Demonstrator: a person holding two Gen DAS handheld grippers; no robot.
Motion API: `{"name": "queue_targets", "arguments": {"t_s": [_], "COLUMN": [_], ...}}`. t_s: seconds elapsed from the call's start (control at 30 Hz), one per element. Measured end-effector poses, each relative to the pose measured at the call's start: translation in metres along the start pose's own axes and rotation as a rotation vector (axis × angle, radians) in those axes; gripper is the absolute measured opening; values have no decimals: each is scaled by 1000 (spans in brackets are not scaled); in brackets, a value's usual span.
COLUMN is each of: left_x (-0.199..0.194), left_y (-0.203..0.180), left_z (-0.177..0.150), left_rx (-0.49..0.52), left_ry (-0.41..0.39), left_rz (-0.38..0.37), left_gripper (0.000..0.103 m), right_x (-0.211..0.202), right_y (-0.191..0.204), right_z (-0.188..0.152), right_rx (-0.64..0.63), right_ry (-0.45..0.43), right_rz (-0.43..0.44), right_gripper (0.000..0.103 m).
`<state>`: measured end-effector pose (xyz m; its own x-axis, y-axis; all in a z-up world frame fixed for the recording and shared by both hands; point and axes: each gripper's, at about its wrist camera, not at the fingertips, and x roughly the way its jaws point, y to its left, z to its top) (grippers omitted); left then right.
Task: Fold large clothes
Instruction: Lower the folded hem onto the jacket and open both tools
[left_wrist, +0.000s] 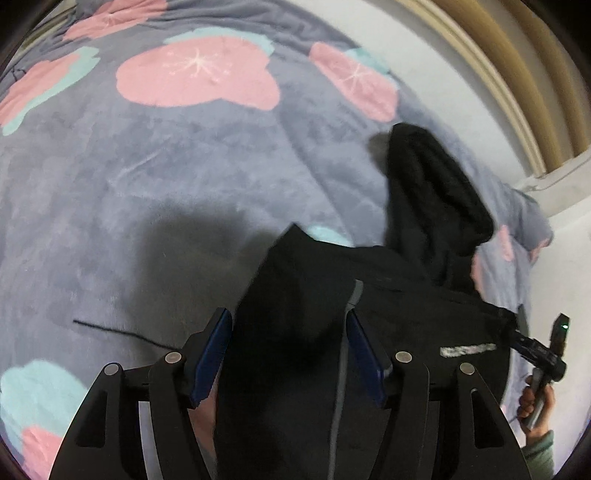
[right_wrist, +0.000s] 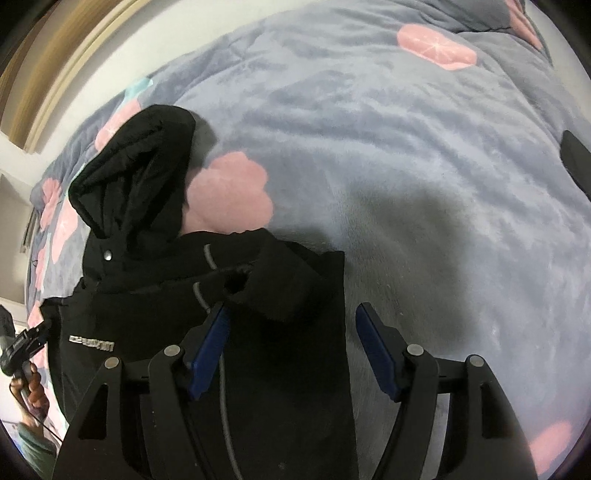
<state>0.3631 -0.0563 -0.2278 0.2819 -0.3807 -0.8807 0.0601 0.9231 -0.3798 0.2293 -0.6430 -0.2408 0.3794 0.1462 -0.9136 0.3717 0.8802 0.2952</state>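
A black hooded jacket (left_wrist: 303, 295) lies on a grey blanket, its hood (left_wrist: 432, 192) stretched out away from me and a small white logo (left_wrist: 467, 349) on its front. My left gripper (left_wrist: 290, 350) hangs open over the jacket's left part; cloth lies between the blue pads (left_wrist: 212, 354) and they do not press on it. My right gripper (right_wrist: 291, 350) is open too, straddling the jacket's right edge (right_wrist: 343, 332), with one pad over the cloth and the other over the blanket. The hood (right_wrist: 136, 173) and logo (right_wrist: 92, 343) show left of it.
The grey plush blanket (left_wrist: 147, 166) with pink and teal flowers covers the bed on all sides of the jacket. A white wall (left_wrist: 436, 62) and a wooden frame (left_wrist: 517, 55) lie beyond the bed's edge. A hand (left_wrist: 535, 402) holds the other gripper's handle at the jacket's right side.
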Motion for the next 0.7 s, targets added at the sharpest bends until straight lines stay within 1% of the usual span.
{"name": "queue_targets", "arguments": {"t_s": [0.1,0.13,0.2,0.27,0.3,0.33,0.37,0.4,0.43,0.47,0.5,0.57,0.63,0.7], "left_x": [18,23,30,32,33,33,34,35,33,31,29,23,14,-1], "left_y": [6,8,8,3,-1,-5,-11,-15,-19,-22,-23,-23,-23,-25], "left_z": [7,9,10,10,10,8,7,6,4,2,1,0,-1,-2], "left_rx": [-21,-31,-45,-29,-14,16,52,71,94,107,114,105,86,71], "left_ry": [34,48,62,50,43,34,35,30,19,12,0,-14,-29,-61], "left_rz": [-8,-21,-31,-34,-25,-3,5,23,48,58,64,58,39,-1], "left_gripper": [66,66,66,66,63,50,42,38,33,32,29,26,23,19], "right_x": [16,20,29,31,31,30,29,27,25,22,21,13,-1,-19], "right_y": [-2,-2,0,5,5,7,9,10,13,15,18,22,25,27], "right_z": [4,5,7,7,7,7,7,7,7,6,5,1,-1,-3], "right_rx": [0,2,3,-14,-20,-31,-42,-55,-70,-83,-90,-102,-94,-86], "right_ry": [23,31,42,28,22,12,1,-11,-25,-32,-34,-50,-76,-119], "right_rz": [15,20,15,7,3,-1,1,-12,-23,-24,-25,-35,-26,-11], "right_gripper": [73,73,73,73,72,62,50,48,42,33,31,23,21,21]}}
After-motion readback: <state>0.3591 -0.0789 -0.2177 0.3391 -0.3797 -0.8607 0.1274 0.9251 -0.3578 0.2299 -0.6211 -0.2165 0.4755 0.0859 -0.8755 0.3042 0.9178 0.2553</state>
